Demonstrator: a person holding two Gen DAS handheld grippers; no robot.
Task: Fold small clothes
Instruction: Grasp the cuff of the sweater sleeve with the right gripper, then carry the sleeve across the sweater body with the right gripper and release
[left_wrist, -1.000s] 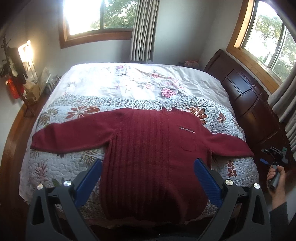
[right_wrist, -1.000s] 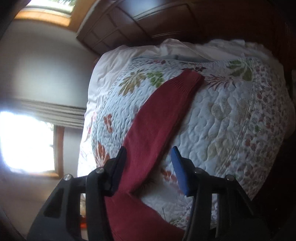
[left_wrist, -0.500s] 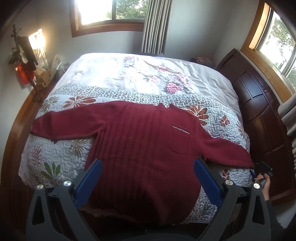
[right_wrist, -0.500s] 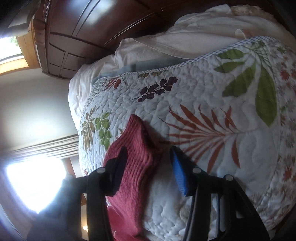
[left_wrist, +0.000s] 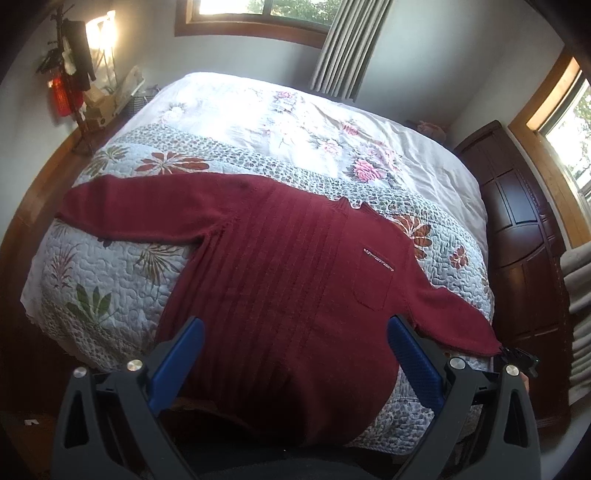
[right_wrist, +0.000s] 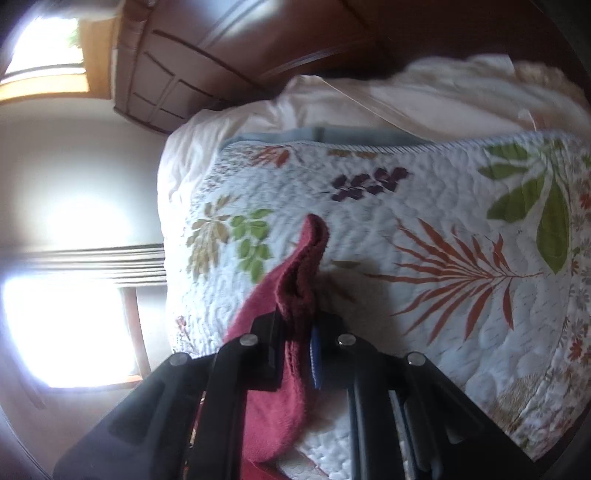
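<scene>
Pinched between the closed jaws of the right gripper (right_wrist: 297, 354) is the cuff of the sleeve (right_wrist: 295, 280) of a dark red sweater (left_wrist: 288, 273), the knit bunched into an upright ridge just ahead of the fingertips. Only the rim of the cuff appears to be caught, so a slip is judged likely if the sleeve is drawn across the body quickly, since the weight of the knit would pull against a shallow hold. The left gripper (left_wrist: 295, 350) is held wide open above the hem, nothing between its blue pads (left_wrist: 177, 360), and the body of the garment is therefore not pinned. The sweater is spread face up across the floral quilt (left_wrist: 110, 284), its other sleeve (left_wrist: 133, 206) stretched toward the far edge of the bed and its hem draped over the near edge. With nothing anchoring the torso, the whole garment could be dragged sideways by the pull on the cuff, and the fold line would be skewed. The hem might also be slid further off the quilt by such a drag. Whether quilt fabric has been caught along with the cuff cannot be told.
</scene>
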